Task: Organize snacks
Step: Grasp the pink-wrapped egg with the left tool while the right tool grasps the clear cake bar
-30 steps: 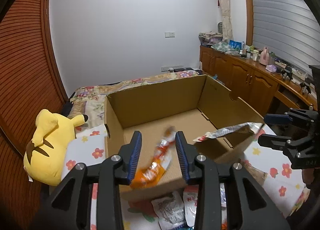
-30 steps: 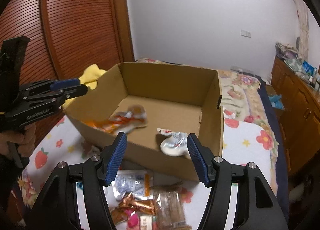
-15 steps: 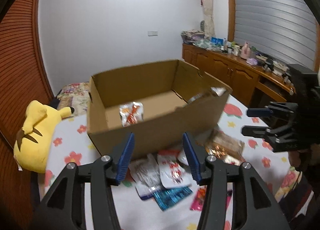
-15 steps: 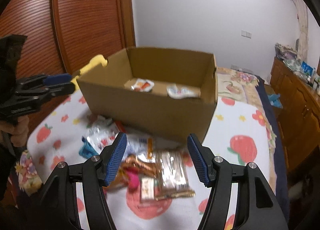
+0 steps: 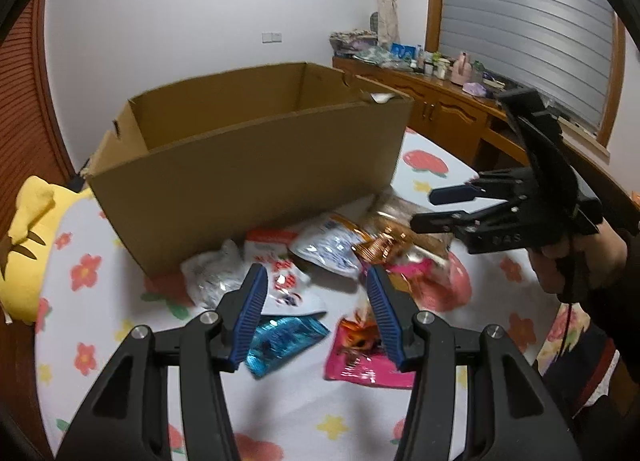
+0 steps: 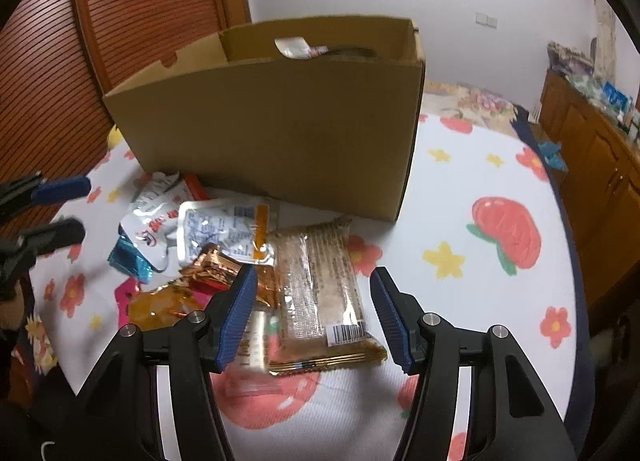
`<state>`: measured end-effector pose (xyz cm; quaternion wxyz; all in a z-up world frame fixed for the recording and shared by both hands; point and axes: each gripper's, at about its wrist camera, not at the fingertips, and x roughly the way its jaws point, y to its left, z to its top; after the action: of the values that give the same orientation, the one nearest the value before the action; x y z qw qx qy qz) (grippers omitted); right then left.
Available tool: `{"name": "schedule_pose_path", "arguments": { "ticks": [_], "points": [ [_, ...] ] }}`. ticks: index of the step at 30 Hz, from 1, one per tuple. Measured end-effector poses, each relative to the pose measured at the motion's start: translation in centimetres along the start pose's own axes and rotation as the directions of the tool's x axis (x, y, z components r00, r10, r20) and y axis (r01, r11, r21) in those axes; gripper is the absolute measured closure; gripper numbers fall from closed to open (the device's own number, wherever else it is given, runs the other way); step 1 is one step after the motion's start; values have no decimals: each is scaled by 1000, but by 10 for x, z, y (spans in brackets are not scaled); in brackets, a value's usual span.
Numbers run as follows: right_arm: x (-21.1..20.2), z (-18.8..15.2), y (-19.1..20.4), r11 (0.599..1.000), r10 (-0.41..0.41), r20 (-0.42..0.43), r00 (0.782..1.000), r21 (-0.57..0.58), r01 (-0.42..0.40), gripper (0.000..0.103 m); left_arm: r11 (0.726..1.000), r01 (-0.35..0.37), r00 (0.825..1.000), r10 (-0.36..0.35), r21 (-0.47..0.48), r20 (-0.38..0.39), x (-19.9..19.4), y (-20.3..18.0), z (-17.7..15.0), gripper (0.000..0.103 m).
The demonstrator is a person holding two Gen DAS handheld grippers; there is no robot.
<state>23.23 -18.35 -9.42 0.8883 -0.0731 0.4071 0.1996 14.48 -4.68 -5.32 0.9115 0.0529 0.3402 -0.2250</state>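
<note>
Several crinkly snack packets (image 6: 224,237), heaped.

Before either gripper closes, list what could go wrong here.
1. Packets overlap: the right gripper, jaws closing, may drag the gold wrapper along with the clear biscuit pack.
2. The left gripper could pinch two packets: white pouch over blue packet.

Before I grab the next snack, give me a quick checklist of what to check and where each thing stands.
1. Left gripper empty: ok.
2. Right gripper empty, jaws closing: ok.
3. Clear cracker pack lies between the right gripper's fingers: ok.
4. Blue packet and pink packet near the left gripper: ok.
5. Cardboard box open on top: ok.
6. Room left in the box: cannot tell.
</note>
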Motion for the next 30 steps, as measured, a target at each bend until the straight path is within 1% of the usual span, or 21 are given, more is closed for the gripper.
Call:
{"name": "schedule_pose_path", "arguments": {
  "ticks": [6, 10, 11, 12, 13, 15, 18, 23, 30],
  "points": [
    [15, 0, 0, 1000, 0, -42, 999, -16, -1, 43, 1000, 29, 999, -29, 1, -19, 8, -10, -8, 51],
    [22, -1, 0, 999, -18, -64, 998, -34, 15, 43, 999, 44, 999, -44, 9, -33, 13, -17, -11, 51],
    [23, -2, -2, 999, -23, -67, 997, -34, 21, 45, 999, 49, 998, -48, 11, -33, 13, -19, -11, 51],
    [23, -1, -1, 999, -20, -70, 997, -31, 18, 51, 999, 53, 998, -53, 11, -35, 13, -20, -12, 51],
    [23, -2, -2, 999, -21, -68, 997, -29, 19, 55, 998, 58, 998, -57, 12, -39, 14, -21, -12, 51],
    [22, -3, -2, 999, -18, -61, 998, -27, 16, 59, 998, 65, 997, -64, 13, -47, 17, -24, -13, 51],
    [19, -5, 1, 999, -36, -50, 998, -42, 34, 61, 997, 75, 995, -74, 16, -63, 22, -29, -14, 51],
    [5, -11, -2, 999, -42, -12, 999, -27, 41, 61, 996, 91, 993, -89, 22, -83, 32, -37, -14, 51],
    [-10, -27, -11, 999, -47, 9, 999, 11, 47, 61, 994, 105, 990, -102, 31, -99, 39, -44, -11, 51]
  ]
}}
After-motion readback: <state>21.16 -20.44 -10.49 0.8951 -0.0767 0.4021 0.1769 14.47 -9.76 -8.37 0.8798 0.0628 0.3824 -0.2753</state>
